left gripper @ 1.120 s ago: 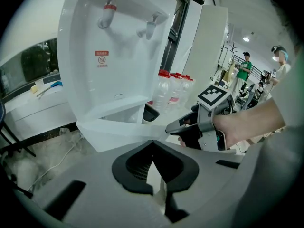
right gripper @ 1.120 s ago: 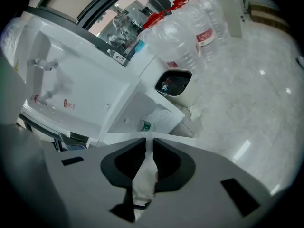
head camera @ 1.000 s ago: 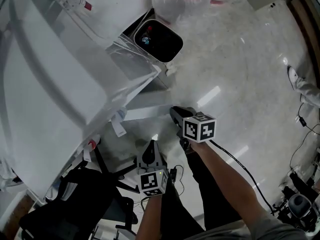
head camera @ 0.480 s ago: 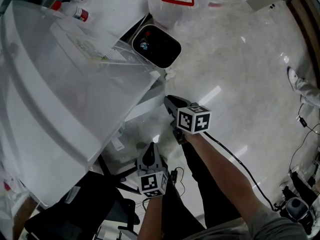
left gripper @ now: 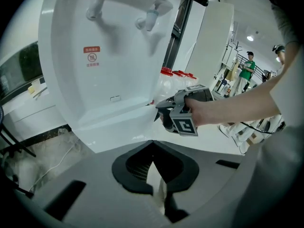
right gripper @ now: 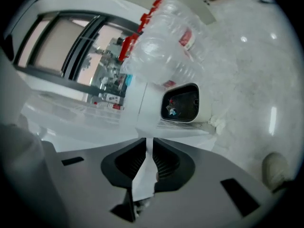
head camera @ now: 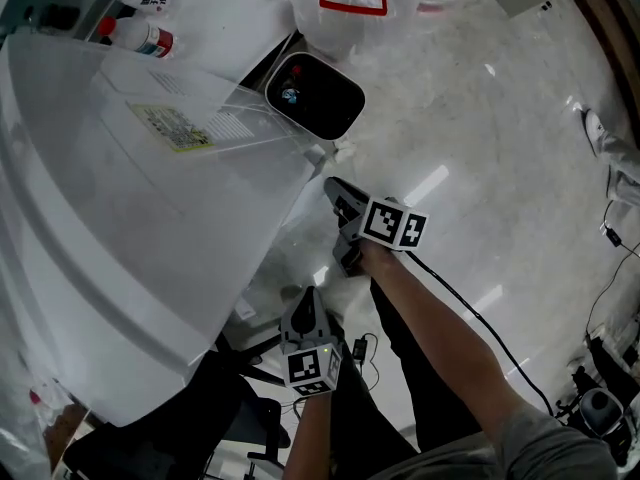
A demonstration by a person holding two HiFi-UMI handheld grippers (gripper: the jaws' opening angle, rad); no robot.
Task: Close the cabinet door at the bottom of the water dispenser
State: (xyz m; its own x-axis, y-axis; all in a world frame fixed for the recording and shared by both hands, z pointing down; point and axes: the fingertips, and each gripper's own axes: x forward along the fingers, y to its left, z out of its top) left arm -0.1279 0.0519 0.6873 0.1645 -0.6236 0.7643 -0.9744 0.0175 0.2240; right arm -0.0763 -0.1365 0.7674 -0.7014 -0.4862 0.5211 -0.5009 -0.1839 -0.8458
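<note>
1. The right gripper (head camera: 333, 190) is clenched on the free edge of the door (right gripper: 143, 172) – its own view shows the thin white panel running between the two pads.
2. The door stands ajar at the foot of the dispenser (head camera: 130, 218), low above the floor and just in front of the cabinet it belongs to. The bin (head camera: 315, 93) sits beyond it, clear of the door.
3. In the head view the dispenser lies to the left of the right gripper, so closing looks like a sweep of the held edge that way, toward the white body, with the hinge on the far side of the panel.
4. The left gripper (head camera: 308, 298) hangs nearer the person, its pads together on nothing and apart from the door – the right hand is the one placed to finish the job.
</note>
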